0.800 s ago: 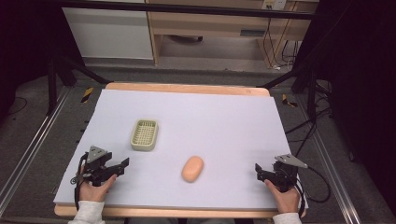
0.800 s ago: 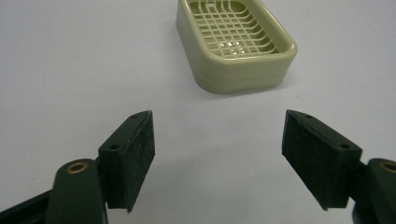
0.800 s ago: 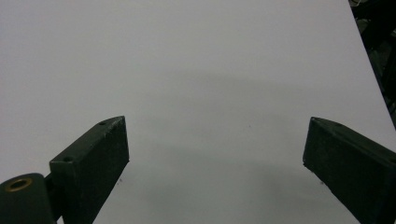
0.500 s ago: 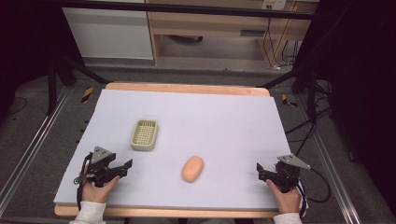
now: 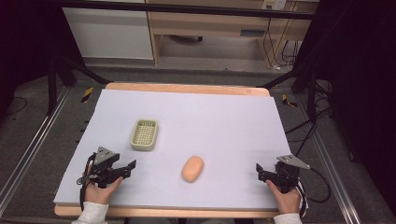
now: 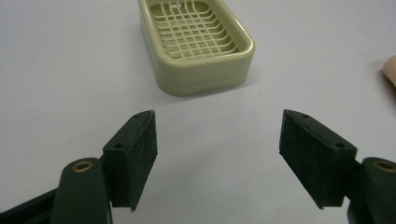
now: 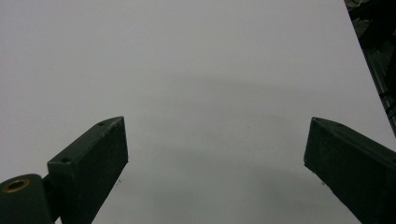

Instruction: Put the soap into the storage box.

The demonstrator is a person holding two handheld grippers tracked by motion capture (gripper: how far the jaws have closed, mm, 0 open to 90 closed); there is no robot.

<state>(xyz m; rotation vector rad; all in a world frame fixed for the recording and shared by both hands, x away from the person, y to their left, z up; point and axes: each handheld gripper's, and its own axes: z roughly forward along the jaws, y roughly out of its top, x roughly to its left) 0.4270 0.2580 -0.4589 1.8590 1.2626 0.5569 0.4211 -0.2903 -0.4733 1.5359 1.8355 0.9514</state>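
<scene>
A: Pale green soap dish [image 6: 198, 44], any writing?
B: None legible; it sits far-left of the soap bar [image 5: 193, 168].
A: Changes?
B: Left gripper [image 5: 132, 168] edged right; both it and right gripper [image 5: 258, 171] spread, empty.

No text, label, brand, number or sign can be read anywhere in the three views. A small pale tag [image 5: 274, 4] sits on the furniture at the top edge of the high view, right of centre, but anything printed on it is too small and blurred to make out.
</scene>
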